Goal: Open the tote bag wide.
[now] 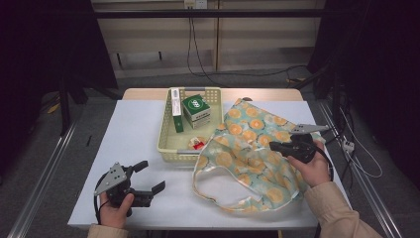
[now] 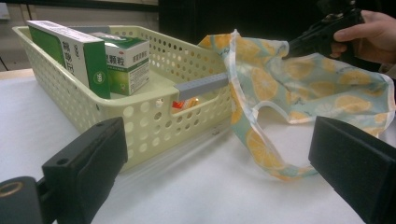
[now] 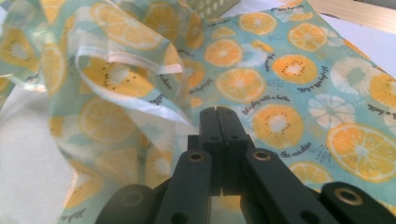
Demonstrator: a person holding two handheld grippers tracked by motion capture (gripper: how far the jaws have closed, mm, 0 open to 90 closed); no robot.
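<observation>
Tabletop point(image 1: 133, 134) covered in a white sheet, bare wood showing at its far edge; grey floor and metal rails running along both sides, dark room beyond, cables hanging against the back wall. Fruit-print bag point(image 1: 257, 148) lying at right of the sheet, its rim lifted just beside a pale perforated basket point(image 1: 166, 134) holding green boxes point(image 1: 195, 110). Right gripper point(image 1: 275, 146) is pinching a fold of the bag's cloth, jaws fully together in the right gripper view. Left gripper point(image 1: 151, 177) is resting low at near left, jaws spread wide with nothing between them.
</observation>
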